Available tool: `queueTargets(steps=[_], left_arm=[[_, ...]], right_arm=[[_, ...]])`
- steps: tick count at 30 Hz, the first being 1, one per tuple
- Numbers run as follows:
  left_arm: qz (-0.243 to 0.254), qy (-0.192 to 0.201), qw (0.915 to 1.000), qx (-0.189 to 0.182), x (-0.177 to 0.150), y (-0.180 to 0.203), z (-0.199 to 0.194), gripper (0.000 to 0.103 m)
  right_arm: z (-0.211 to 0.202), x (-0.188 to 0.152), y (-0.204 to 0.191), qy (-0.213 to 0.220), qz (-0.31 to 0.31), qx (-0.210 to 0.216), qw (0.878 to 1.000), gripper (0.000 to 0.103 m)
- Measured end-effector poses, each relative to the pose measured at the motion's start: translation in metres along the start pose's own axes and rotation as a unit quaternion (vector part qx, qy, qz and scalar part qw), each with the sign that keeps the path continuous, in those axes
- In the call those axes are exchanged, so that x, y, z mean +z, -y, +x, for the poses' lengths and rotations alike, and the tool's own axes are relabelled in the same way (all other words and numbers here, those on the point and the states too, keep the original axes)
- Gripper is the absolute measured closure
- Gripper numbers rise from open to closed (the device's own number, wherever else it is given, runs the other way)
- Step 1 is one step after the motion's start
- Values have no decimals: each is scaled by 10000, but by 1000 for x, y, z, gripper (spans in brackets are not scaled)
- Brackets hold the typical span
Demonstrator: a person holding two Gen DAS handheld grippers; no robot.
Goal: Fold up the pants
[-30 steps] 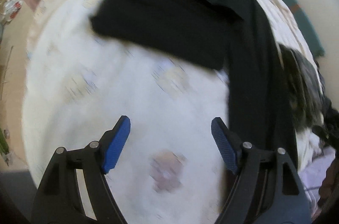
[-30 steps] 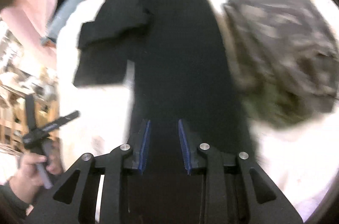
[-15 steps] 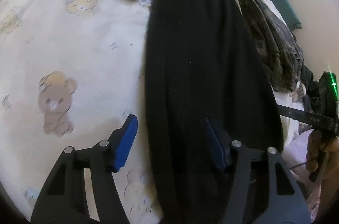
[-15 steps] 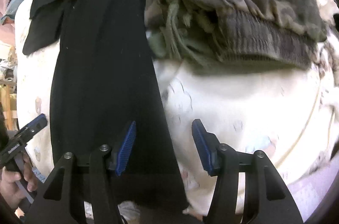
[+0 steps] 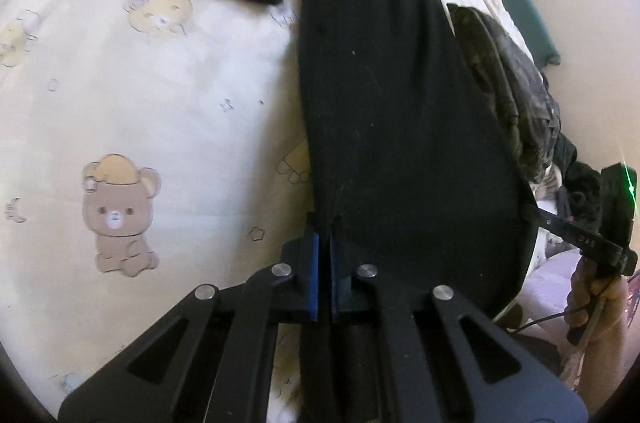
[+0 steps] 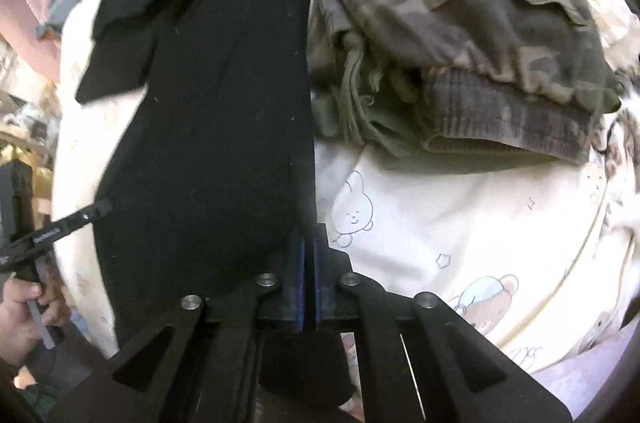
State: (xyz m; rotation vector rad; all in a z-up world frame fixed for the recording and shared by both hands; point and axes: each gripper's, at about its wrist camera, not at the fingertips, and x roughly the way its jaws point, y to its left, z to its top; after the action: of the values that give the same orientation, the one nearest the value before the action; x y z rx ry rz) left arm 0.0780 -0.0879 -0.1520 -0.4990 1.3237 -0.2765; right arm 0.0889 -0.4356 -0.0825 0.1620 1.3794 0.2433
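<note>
The black pants [image 5: 392, 95] lay stretched lengthwise down the bear-print bedsheet [image 5: 168, 127], one leg already doubled over near the far end, with a camo garment [image 6: 460, 23] bunched just beside them on the right. The left gripper [image 5: 325, 275] was clamped on the near left edge of the fabric, and the right gripper [image 6: 307, 287] was pinched onto the near right edge, so both corners of that end were held. In each view the other tool showed at the frame's border, in the person's hand [image 6: 24, 319].

To do this step well, it looked like the trick would be lifting both corners together and level, keeping the edge taut between the two tools so it doesn't sag in the middle, then carrying it straight up the length of the pants toward the far end. Drifting right would risk dragging cloth over the camo pile, so staying centred on the black strip seemed smart. The pinch on the left looked pretty close to the hem, so a slow lift felt safer than a yank.

Compared with a second back: both sets of jaws had stood apart then, the left one over bare sheet with nothing between them. Half a second back they straddled the pants' edges. Now both were closed on cloth.
</note>
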Motion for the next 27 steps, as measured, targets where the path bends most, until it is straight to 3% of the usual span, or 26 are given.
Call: queueTargets(steps=[6,13,22,27], left_arm=[[-64,128,9986,-511,12,12,-36,101],[-3,446,9960,-780,51,25,-81,101],[634,599,9947,-548,140,53,-96,101],[891,776,9922,-401,215,71,-86,101]], right_arm=[[-40,4,-4,398,36,432,9983,103],[-90,35,-35,1052,-182,824,9909,103],[-109,104,-42,1681,-414,1028,9795,103],[-91,178,-33,2014,-314,966,9742,103]])
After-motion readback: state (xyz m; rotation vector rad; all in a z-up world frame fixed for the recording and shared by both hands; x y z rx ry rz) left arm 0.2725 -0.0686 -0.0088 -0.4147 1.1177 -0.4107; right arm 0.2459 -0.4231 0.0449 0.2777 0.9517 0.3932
